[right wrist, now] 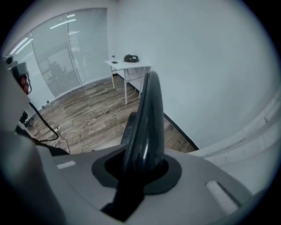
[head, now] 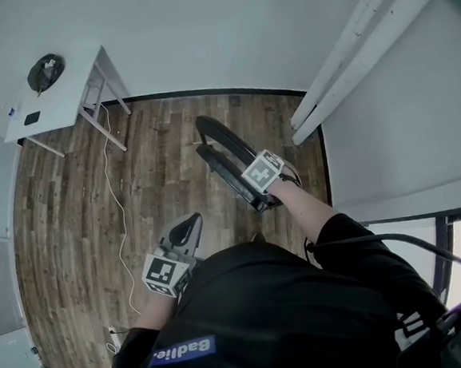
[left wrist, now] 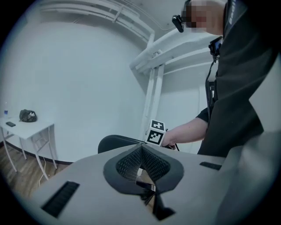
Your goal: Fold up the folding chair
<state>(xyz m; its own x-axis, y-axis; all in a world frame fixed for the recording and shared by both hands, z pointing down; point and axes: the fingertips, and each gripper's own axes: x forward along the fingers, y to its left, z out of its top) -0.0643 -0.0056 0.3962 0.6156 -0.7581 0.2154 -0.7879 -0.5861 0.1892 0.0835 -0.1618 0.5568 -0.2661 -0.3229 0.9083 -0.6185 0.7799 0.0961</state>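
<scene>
Folding chair (head: 230,161): dark and slim, seat and back lying close together, standing on the wood floor (head: 66,233) near the foot of the pale wall, just ahead of the person. Clamped at its upper rim by the right gripper (head: 255,191), with the pads pressing on either side of the glossy black curved edge; shown best in the right gripper view, where that edge rises straight out from between the jaws. Seen from the head view only as a thin arc with a bar beside it. Left gripper (head: 189,228): well apart from the chair, held close to the body, ribbed pads meeting with nothing between them, as its own view makes plain. Also in the left gripper view: the other gripper's marker cube and the forearm behind it. Off in the corner, a white table (head: 63,102) bearing a dark bundle (head: 46,71), with a white cable (head: 120,205) trailing across the boards. Glass wall (right wrist: 70,48) shown only in the right gripper view.
</scene>
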